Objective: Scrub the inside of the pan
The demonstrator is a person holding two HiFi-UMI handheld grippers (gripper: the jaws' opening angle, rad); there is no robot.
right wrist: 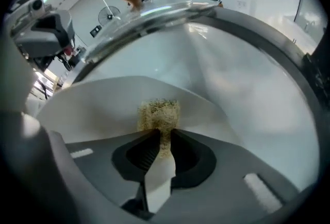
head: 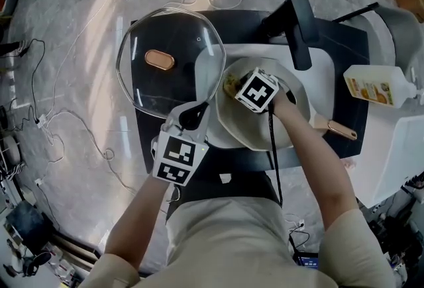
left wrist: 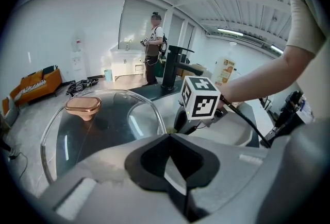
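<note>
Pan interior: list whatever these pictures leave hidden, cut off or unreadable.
Pan floor, head view: partly covered by the right gripper and its marker cube.
Scrub pad, right gripper view: its rear part is buried between the fingers.
Bottle label, head view: too small to read.
Left gripper, left gripper view: fingers together, but their own bulk hides whether they pinch the pan rim.

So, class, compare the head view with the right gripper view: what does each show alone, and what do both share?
Only the head view: the white bottle, the black tap and the left gripper at the edge of the pan. Only the right gripper view: the right gripper, jaws shut on the scouring pad. Both: the pan's pale inside and the glass lid.
</note>
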